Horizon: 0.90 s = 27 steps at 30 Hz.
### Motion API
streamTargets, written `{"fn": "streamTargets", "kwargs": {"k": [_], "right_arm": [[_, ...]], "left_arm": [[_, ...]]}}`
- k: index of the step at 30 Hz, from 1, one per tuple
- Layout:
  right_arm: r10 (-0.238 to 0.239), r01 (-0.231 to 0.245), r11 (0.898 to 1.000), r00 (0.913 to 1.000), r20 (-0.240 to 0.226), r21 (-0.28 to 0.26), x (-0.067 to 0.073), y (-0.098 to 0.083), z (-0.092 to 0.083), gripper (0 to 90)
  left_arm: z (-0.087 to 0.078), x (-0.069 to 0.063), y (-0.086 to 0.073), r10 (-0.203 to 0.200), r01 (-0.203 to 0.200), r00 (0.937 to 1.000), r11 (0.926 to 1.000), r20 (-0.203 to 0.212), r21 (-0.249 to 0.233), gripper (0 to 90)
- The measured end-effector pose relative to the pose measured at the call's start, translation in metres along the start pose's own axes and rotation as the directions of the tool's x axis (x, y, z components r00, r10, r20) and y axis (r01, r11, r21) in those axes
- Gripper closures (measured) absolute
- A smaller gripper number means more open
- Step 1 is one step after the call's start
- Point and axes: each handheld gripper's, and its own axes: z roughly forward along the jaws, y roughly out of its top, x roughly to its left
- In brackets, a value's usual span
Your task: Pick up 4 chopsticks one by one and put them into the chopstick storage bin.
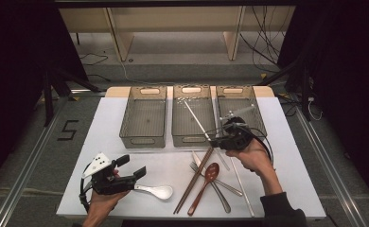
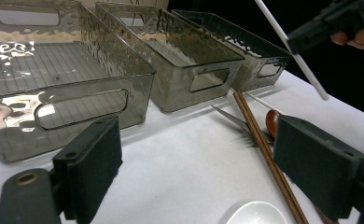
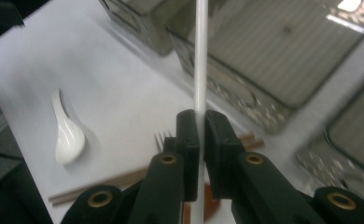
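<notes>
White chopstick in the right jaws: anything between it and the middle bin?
Nothing visible. The right gripper is shut on the white chopstick, whose far end is already over the middle bin. The bin looks empty.

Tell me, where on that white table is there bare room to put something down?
The widest bare patch lies left of the left bin, above the white spoon and the left gripper. A narrower strip runs between the bins' front walls and the spoon. It is crowded at the centre-right, where brown chopsticks, fork and brown spoon overlap below the right gripper, which holds a white chopstick.
</notes>
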Motion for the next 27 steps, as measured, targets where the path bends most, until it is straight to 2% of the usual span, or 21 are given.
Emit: {"fn": "streamTargets", "kwargs": {"k": [5, 6, 9, 15, 16, 19, 23, 25, 27], "right_arm": [[0.002, -0.003, 0.999, 0.9998, -0.020, -0.038, 0.007, 0.024, 0.014, 85.2], [0.002, -0.003, 0.999, 0.9998, -0.020, -0.038, 0.007, 0.024, 0.014, 85.2], [0.010, -0.012, 0.998, 0.9994, -0.032, -0.064, 0.010, 0.042, 0.026, 85.2], [0.029, -0.032, 0.995, 0.9991, -0.031, -0.098, 0.011, 0.062, 0.042, 85.2], [0.033, -0.037, 0.993, 0.9988, -0.035, -0.108, 0.013, 0.071, 0.049, 85.1], [0.038, -0.042, 0.990, 0.9987, -0.036, -0.131, 0.015, 0.081, 0.059, 85.1], [0.078, -0.085, 0.981, 0.9958, -0.049, -0.174, 0.016, 0.095, 0.072, 85.1], [0.088, -0.097, 0.980, 0.9944, -0.057, -0.174, 0.018, 0.102, 0.079, 85.1], [0.080, -0.088, 0.982, 0.9954, -0.052, -0.169, 0.021, 0.109, 0.085, 85.1]], "left_arm": [[-0.001, 0.001, 0.000, 0.003, -0.003, 1.0000, 1.0000, 0.003, 0.003, 14.8], [-0.001, 0.001, 0.000, 0.003, -0.003, 1.0000, 1.0000, 0.003, 0.003, 14.8], [-0.001, 0.000, 0.000, 0.003, -0.003, 1.0000, 1.0000, 0.004, 0.004, 14.8], [-0.001, 0.000, 0.000, 0.002, -0.002, 1.0000, 1.0000, 0.006, 0.004, 14.8], [-0.001, 0.000, 0.000, 0.004, -0.004, 1.0000, 1.0000, 0.007, 0.004, 14.8], [-0.001, 0.000, 0.000, 0.004, -0.004, 1.0000, 1.0000, 0.008, 0.002, 14.9], [-0.001, 0.000, 0.000, -0.002, 0.002, 1.0000, 1.0000, 0.007, -0.002, 14.8], [-0.001, 0.001, 0.000, -0.001, 0.001, 1.0000, 1.0000, 0.007, -0.001, 14.8], [-0.001, 0.000, 0.000, -0.001, 0.001, 1.0000, 1.0000, 0.009, -0.001, 14.8]]}}
